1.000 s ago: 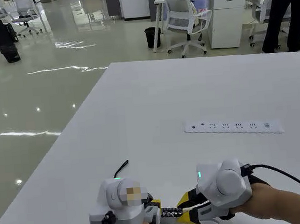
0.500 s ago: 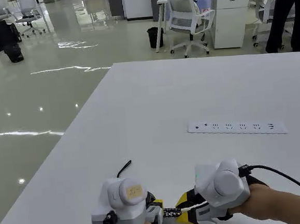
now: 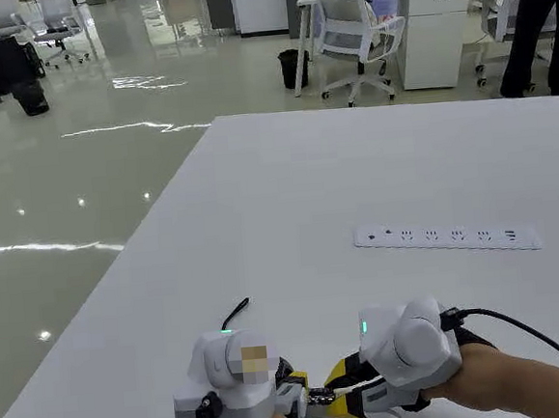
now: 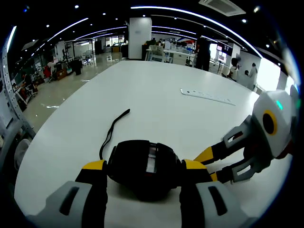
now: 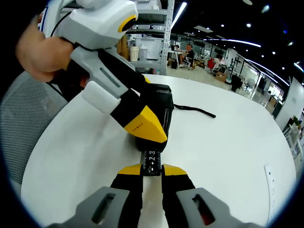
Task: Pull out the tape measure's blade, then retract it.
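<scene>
Meeting low over the white workbench (image 3: 307, 187) in the head view, the left gripper (image 3: 293, 400) and right gripper (image 3: 345, 397) are facing each other tip to tip. In the left gripper view, its jaws are clamping the black tape measure (image 4: 137, 159) between them, the strap (image 4: 111, 130) lying ahead. In the right gripper view, its jaws are pinching a short stretch of blade (image 5: 151, 159) at their tips.

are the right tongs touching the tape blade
Touching. The right gripper view shows the right tongs closed on the blade, with no gap on either side.
</scene>
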`<state>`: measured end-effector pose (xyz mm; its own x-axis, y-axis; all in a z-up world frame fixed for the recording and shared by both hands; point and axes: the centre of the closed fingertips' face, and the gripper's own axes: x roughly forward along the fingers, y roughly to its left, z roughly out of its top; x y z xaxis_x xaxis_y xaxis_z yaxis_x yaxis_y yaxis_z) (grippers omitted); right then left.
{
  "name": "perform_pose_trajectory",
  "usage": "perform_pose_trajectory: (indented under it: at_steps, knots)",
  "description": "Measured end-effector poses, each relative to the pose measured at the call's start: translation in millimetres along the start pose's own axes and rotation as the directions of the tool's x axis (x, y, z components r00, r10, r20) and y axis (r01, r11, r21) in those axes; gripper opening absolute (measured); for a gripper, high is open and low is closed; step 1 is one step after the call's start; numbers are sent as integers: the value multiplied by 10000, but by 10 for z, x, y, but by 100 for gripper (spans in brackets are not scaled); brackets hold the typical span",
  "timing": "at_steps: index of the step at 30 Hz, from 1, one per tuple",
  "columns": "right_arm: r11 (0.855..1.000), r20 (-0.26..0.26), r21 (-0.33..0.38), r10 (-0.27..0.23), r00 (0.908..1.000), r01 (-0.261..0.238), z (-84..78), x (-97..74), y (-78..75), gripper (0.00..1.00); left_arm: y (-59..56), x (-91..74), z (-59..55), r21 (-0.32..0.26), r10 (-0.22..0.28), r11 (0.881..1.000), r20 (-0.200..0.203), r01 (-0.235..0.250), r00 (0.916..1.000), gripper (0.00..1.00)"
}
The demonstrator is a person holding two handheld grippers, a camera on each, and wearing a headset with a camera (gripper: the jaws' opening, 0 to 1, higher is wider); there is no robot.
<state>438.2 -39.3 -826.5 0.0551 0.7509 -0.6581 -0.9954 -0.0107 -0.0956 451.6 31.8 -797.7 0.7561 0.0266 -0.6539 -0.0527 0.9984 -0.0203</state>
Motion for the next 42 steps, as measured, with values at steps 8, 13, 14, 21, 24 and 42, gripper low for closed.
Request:
perform_pose_trajectory:
  at_steps: [8,13,14,21,24,42]
  knots:
    - [10000,44,-11,20,10000,-20,42,47,-6,14,10,0,4,-55,-23,10000,-8,23,10000,57]
    - [10000,62,-22,38,10000,-38,64,50,-23,14,2,-1,12,-62,-12,10000,-5,12,10000,57]
    - [10000,66,-13,42,10000,-42,67,51,-24,14,2,-2,15,-66,-10,10000,-3,10,10000,57]
    - [10000,83,-46,56,10000,-55,92,79,-28,14,-8,1,26,-88,-16,10000,6,16,10000,57]
    - [10000,93,-46,66,9999,-66,102,95,-31,14,-7,0,30,-96,-26,10000,8,26,10000,57]
    - [9999,78,-34,95,9999,-94,138,144,-18,14,-8,-11,28,-71,-50,10000,-13,50,10000,58]
